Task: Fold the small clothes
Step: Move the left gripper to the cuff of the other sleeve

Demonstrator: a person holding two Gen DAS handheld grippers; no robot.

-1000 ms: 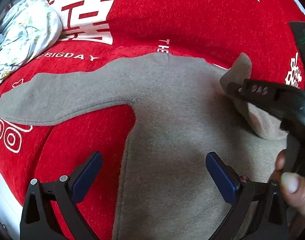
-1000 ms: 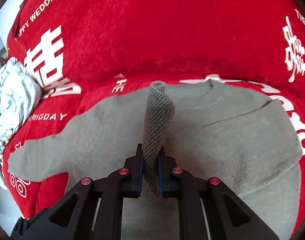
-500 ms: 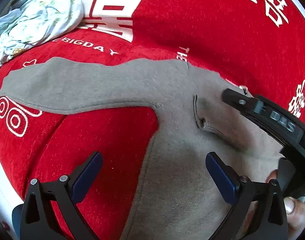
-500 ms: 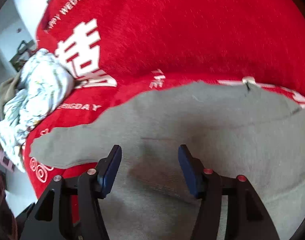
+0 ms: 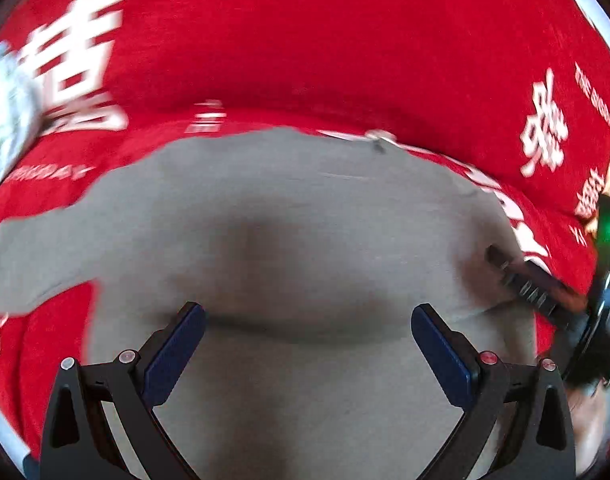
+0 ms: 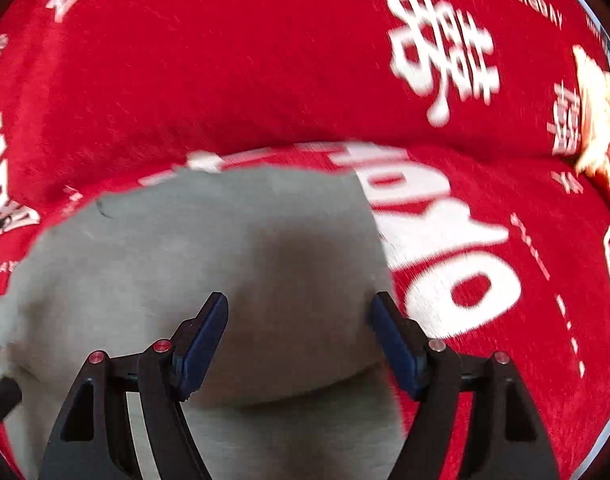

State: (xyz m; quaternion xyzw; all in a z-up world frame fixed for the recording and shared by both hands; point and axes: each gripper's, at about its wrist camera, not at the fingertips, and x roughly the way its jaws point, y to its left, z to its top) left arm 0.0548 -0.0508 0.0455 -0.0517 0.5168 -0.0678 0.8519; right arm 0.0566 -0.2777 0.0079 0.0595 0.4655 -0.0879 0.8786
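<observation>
A small grey sweater point(image 5: 305, 220) lies flat on a red cloth point(image 5: 305, 40) with white lettering. Its left sleeve point(image 5: 25, 248) stretches out to the left. My left gripper point(image 5: 308, 312) hangs open over the sweater's body, with nothing between its blue pads. My right gripper point(image 6: 300, 300) hovers over the sweater's right part point(image 6: 185, 248), near its edge. Its jaws are opening and hold nothing. The right sleeve lies folded onto the body, its edge curving just below the fingers. In the left wrist view the right gripper point(image 5: 537, 288) shows at the sweater's right side.
A bundle of pale printed clothes point(image 5: 5, 120) lies at the far left on the cloth. A pale yellowish thing point(image 6: 597, 112) sits at the far right. The red cloth point(image 6: 225, 60) rises in a soft ridge behind the sweater. Both views are blurred.
The right gripper has let go of the sleeve cuff it held up; the sleeve now lies on the body. Both grippers have swept to the right across the sweater.
</observation>
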